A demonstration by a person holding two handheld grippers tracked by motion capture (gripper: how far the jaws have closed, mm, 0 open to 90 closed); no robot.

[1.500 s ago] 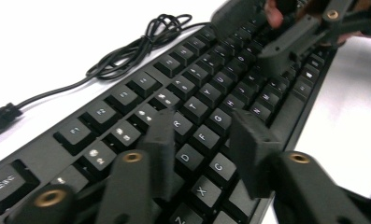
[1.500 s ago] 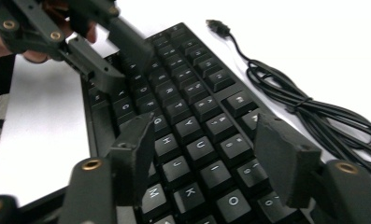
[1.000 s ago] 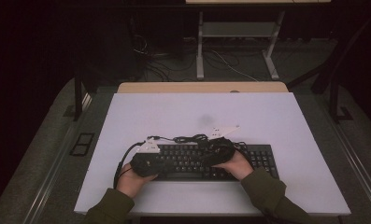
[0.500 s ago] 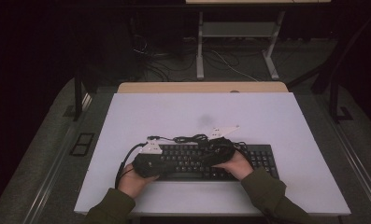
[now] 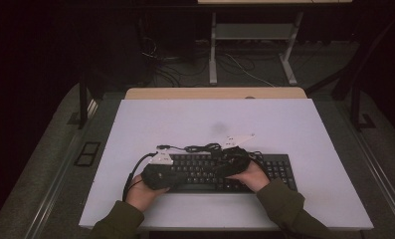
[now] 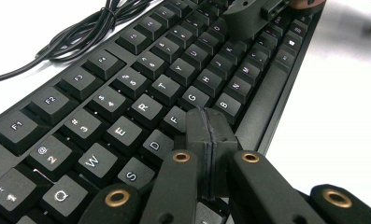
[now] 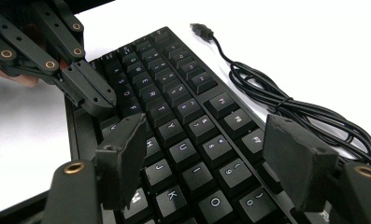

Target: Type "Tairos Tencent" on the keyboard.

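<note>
A black keyboard point(image 5: 277, 172) lies across the near half of the white table point(image 5: 284, 124). My left gripper point(image 5: 177, 174) comes in from the keyboard's left end. In the left gripper view it point(image 6: 206, 128) is shut with nothing between the pads, its tip low over the keyboard point(image 6: 127, 102) around F and G. My right gripper point(image 5: 225, 167) reaches in from the right. In the right gripper view it point(image 7: 206, 140) stands open above the keyboard point(image 7: 174, 107) around H, J and U, holding nothing. The left gripper point(image 7: 92, 100) shows there too, close beside the right one.
The keyboard's black cable point(image 5: 202, 148) lies bundled just behind it on the table; its bundle point(image 7: 286, 107) ends in a loose USB plug point(image 7: 202, 30). A wooden strip point(image 5: 215, 93) borders the table's far edge. Beyond it stand a metal frame point(image 5: 252, 32) and floor cables.
</note>
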